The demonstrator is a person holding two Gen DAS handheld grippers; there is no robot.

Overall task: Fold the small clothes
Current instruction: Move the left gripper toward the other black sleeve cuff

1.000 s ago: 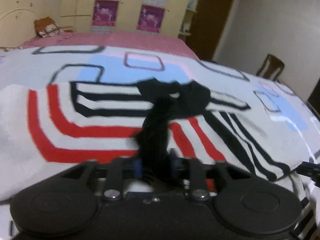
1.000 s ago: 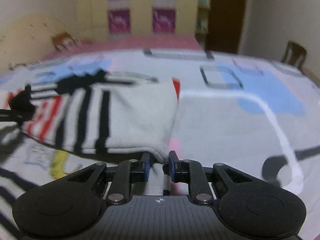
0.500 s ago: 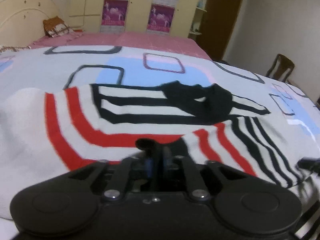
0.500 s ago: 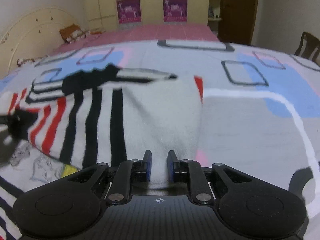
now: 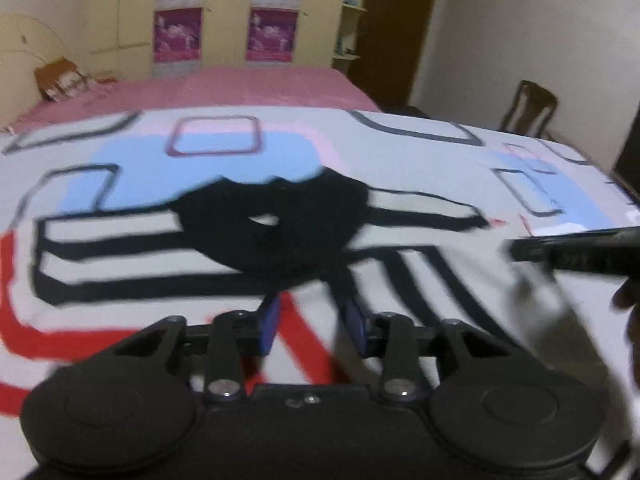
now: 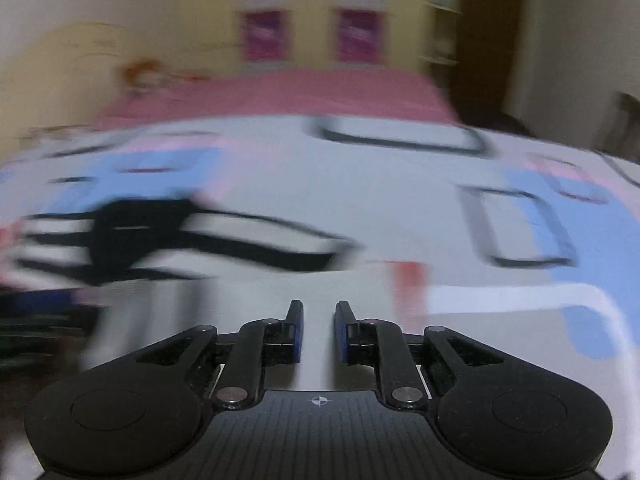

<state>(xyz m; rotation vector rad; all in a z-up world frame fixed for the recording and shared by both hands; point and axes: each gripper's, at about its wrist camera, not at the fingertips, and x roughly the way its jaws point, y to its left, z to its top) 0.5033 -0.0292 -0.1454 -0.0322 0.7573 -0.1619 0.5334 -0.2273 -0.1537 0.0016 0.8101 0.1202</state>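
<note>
1. L gripper (image 5: 312, 322): jaws spread wide, blue pads (image 5: 269, 326) apart w/ nothing between them; sits low just over the garment.
2. Garment = small white knit top (image 5: 120, 248) w/ black + red stripes, lying flat on the bed cover (image 5: 360, 148). Black collar (image 5: 276, 224) bunched mid-frame, just ahead of L fingertips.
3. Red stripe runs under/between L fingers, black stripes fan to the R side.
4. R gripper (image 6: 319, 330): jaws parted to a narrow gap, only white fabric seen through the gap, no cloth pinched. Heavy motion blur in R wrist view.
5. In R view the top (image 6: 224, 248) lies ahead and to the L of the fingers; black collar patch (image 6: 124, 232) far L; small red bit at its R edge.
6. R gripper body (image 5: 580, 252) shows at the R edge of L view, over the top's R side; touching or not – can't tell (blurred).
7. Bed cover: white w/ light blue patches + dark rounded-square outlines. Pink sheet (image 5: 240, 88) beyond it.
8. Bkgd: wardrobe w/ pink posters (image 5: 272, 32), wooden chair (image 5: 528, 108) at R.
</note>
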